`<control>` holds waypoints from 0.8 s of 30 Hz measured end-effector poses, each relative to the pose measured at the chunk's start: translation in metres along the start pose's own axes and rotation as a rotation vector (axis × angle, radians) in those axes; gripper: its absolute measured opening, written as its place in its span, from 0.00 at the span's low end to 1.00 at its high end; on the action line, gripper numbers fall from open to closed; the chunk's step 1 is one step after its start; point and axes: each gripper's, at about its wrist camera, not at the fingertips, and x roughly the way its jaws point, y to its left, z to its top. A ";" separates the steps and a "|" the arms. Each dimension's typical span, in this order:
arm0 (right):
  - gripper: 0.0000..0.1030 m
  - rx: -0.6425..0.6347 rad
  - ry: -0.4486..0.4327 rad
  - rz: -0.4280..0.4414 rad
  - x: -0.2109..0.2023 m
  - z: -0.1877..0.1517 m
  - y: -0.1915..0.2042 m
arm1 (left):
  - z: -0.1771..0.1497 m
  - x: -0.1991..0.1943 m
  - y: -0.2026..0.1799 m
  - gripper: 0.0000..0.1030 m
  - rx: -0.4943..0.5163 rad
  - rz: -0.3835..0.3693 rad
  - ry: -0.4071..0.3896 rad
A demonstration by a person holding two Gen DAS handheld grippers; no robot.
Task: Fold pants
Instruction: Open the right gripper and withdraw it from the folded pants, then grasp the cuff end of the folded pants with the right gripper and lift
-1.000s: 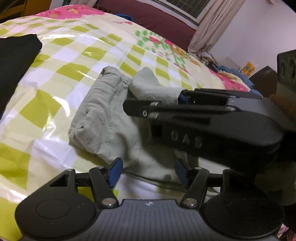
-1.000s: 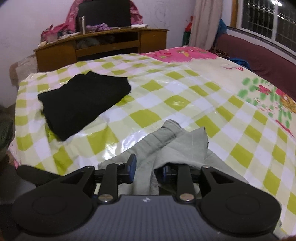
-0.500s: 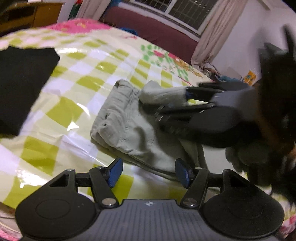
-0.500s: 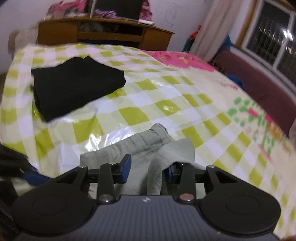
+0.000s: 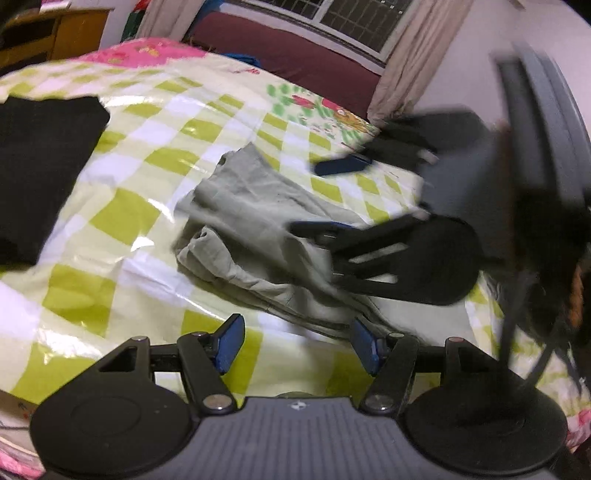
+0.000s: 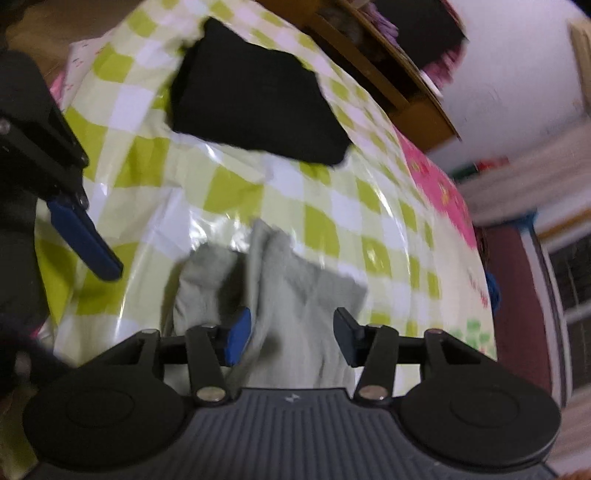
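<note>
1. Across the middle of the bed (image 5: 147, 155), on its glossy green-and-white checked cover, the grey pants (image 5: 255, 218) lie folded into a rumpled, layered bundle, their stacked edges facing the near edge of the bed.
2. Left tongs (image 5: 297, 341) hover above the near edge with the blue pads spread wide and nothing between them; the closest fold of the pants lies just beyond their tips.
3. Right tongs (image 5: 325, 199) reach in from the right side over the pants, blurred by motion; their fingers are well apart, one blue pad up above the bed cover and the other low against the grey cloth, and I cannot tell whether that lower one touches it.
4. Seen from the right wrist, the right tongs (image 6: 291, 336) are open with loose grey cloth of the pants (image 6: 295, 295) lying in the gap, gripped by neither pad.
5. Toward the left part of the bed a folded black garment (image 5: 37, 173) lies flat, well apart from the pants.
6. Beyond the far edge stand a dark red sofa (image 5: 295, 55) under a barred window (image 5: 354, 22), and a pale curtain (image 5: 417, 55).
7. Off the far left corner stands a wooden desk (image 5: 48, 37).
8. Pink floral bedding (image 5: 147, 51) shows at the far edge.
</note>
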 end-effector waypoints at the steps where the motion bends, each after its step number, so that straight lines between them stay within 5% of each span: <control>1: 0.48 0.049 0.018 -0.004 -0.002 -0.008 -0.002 | 0.000 0.000 0.001 0.73 -0.011 0.000 -0.001; 10: 0.49 0.613 0.224 -0.112 -0.066 -0.129 -0.020 | 0.001 0.005 -0.007 0.73 0.019 0.017 0.009; 15: 0.51 1.031 0.284 -0.177 -0.107 -0.211 -0.039 | 0.004 0.006 -0.024 0.73 0.092 0.054 0.011; 19: 0.51 1.279 0.230 -0.155 -0.116 -0.253 -0.051 | 0.006 0.013 -0.044 0.73 0.154 0.081 0.030; 24: 0.51 1.407 0.160 -0.117 -0.085 -0.275 -0.068 | 0.009 0.028 -0.079 0.73 0.229 0.052 0.058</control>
